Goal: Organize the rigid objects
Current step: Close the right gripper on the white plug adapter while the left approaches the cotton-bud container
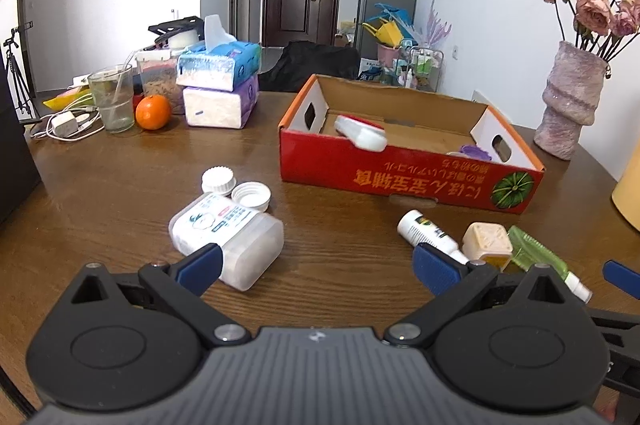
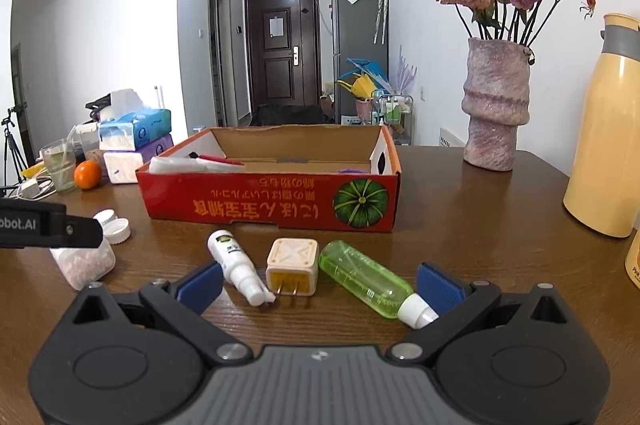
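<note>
A red cardboard box (image 1: 400, 181) (image 2: 248, 203) stands open on the wooden table, holding a white and red item (image 1: 362, 133) and a purple one (image 1: 476, 152). In front of it lie a white spray bottle (image 2: 236, 267) (image 1: 428, 231), a beige plug adapter (image 2: 292, 265) (image 1: 486, 239) and a green spray bottle (image 2: 368, 279) (image 1: 540, 255). My right gripper (image 2: 318, 285) is open around these three. A clear plastic jar (image 1: 226, 245) (image 2: 82, 263) lies on its side beside two white caps (image 1: 234, 187). My left gripper (image 1: 316, 265) is open, its left finger next to the jar.
Stacked tissue packs (image 1: 220, 85), an orange (image 1: 153, 112), a glass (image 1: 112, 97) and a charger with cables (image 1: 66, 125) sit at the far left. A pink vase of dried roses (image 2: 496, 105) and a yellow thermos (image 2: 604, 153) stand at the right.
</note>
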The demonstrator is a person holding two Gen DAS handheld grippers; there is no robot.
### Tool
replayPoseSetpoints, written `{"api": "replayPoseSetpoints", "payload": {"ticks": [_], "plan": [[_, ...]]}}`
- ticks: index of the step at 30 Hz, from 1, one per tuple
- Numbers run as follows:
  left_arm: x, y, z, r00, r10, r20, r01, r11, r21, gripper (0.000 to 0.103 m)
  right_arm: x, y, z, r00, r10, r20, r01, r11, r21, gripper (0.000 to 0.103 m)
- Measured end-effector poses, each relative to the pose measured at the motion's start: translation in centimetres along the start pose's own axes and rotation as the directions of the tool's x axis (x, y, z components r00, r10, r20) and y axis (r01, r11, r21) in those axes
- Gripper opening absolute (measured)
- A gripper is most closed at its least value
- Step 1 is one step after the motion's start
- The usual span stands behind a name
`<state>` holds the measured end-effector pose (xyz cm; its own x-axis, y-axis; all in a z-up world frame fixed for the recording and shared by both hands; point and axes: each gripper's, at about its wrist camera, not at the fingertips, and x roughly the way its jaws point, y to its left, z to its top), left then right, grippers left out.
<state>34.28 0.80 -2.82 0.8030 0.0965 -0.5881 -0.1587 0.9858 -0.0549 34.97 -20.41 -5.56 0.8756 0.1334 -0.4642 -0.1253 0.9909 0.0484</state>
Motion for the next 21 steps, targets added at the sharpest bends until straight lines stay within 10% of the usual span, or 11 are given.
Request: {"api": "replayPoseSetpoints", "payload": {"ticks": [21], "plan": [[3.4, 2.8, -0.2, 0.995, 0.078, -0.055, -0.082, 0.994, -0.068, 0.103, 1.7, 1.5, -0.8, 0.999, 0.029, -0.029, -0.03, 0.999, -0.014, 0.103]]}}
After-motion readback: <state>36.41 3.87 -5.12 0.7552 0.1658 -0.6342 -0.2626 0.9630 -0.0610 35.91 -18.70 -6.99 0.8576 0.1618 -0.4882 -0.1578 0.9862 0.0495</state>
